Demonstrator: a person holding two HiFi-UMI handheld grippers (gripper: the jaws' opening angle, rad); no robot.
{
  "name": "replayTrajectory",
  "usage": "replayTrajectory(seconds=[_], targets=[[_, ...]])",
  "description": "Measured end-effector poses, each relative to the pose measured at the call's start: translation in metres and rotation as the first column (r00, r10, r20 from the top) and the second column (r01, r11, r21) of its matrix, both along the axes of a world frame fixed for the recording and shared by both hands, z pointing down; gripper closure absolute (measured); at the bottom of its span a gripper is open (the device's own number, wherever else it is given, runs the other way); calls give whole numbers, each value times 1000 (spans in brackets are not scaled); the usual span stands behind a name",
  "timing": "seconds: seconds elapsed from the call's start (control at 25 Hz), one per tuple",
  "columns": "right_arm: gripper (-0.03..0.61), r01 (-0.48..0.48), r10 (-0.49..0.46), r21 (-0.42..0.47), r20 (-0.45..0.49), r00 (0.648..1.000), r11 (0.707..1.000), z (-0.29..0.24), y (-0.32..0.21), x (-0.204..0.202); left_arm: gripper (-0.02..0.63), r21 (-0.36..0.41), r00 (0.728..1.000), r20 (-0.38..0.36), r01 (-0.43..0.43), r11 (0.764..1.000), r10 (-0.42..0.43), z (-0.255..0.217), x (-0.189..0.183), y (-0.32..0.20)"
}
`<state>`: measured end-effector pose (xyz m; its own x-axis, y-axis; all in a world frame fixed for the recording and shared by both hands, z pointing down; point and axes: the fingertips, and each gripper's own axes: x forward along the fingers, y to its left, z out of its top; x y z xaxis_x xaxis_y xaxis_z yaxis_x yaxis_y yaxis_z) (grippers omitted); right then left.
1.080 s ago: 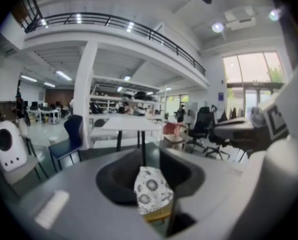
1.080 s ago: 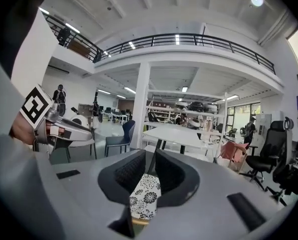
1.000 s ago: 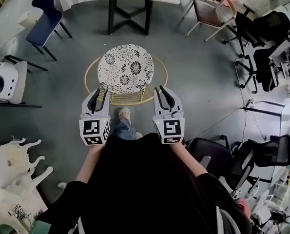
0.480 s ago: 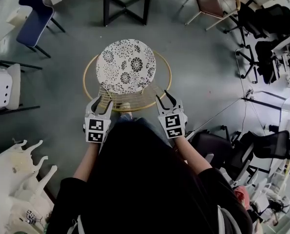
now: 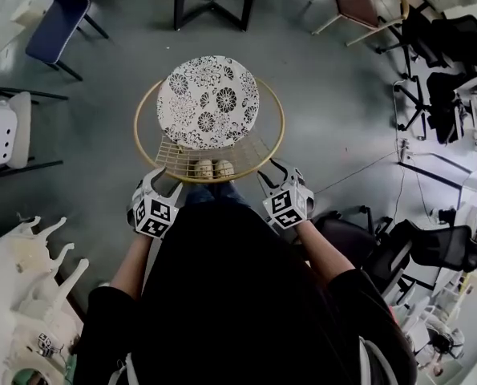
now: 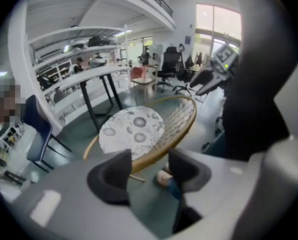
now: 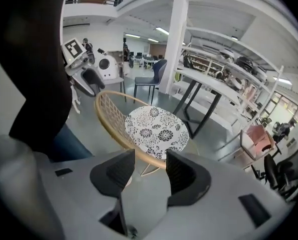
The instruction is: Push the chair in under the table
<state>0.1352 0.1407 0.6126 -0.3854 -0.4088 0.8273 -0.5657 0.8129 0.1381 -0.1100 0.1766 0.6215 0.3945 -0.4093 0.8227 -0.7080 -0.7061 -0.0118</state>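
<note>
**A:** Starting at the left, what have the left tongs (image 5: 166, 184) got?

**B:** Nothing. Their jaws have just been opening and stand wide apart. In the left gripper view the rim of the chair (image 6: 131, 131) shows past the gap, and the pads are not pinching it.

**A:** And where does the chair sit?

**B:** In the middle of the head view, with its backrest (image 5: 210, 152) toward the person. Bare floor (image 5: 214, 42) lies between it and the counter (image 5: 178, 2) at the upper edge. It isn't under yet, and I'd say the push hasn't begun.

**A:** The right tongs (image 5: 276, 173)?

**B:** Much the same. The jaws have just been opening, they are wide and empty, and they sit by the rim's lower right.

**A:** So what's left?

**B:** Nearly all of it, I judge. The tongs must grip or brace against the backrest, then slide the chair up the frame until it goes beneath the counter.
</note>
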Motion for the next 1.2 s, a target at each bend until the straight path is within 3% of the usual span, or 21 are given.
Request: replayTrajectory(seconds=[0.12,0.24,0.52,0.64,0.88,1.08,1.2], targets=[[413,98,-98,-11,-53,994,995,13,6,4,374,-13,992,64,-111,994,111,10,3,6],[411,210,-209,-6,-122,970,978,23,9,3,367,-15,964,140,-225,974,225,18,5,9],[411,479,-459,-2,-287,841,878,46,10,-3,368,-38,886,257,-389,921,385,34,2,5],[411,526,-499,-2,-318,806,851,52,6,-5,370,-46,849,295,-445,894,438,39,0,2],[411,597,-555,-1,-372,745,802,59,2,-8,394,-60,745,386,-568,821,544,48,-2,-2],[414,630,-578,-5,-401,710,777,62,-1,-8,430,-64,692,414,-626,777,591,51,1,-6],[466,642,-585,-3,-417,696,766,64,-4,-10,431,-65,664,421,-657,751,617,53,1,-7]])
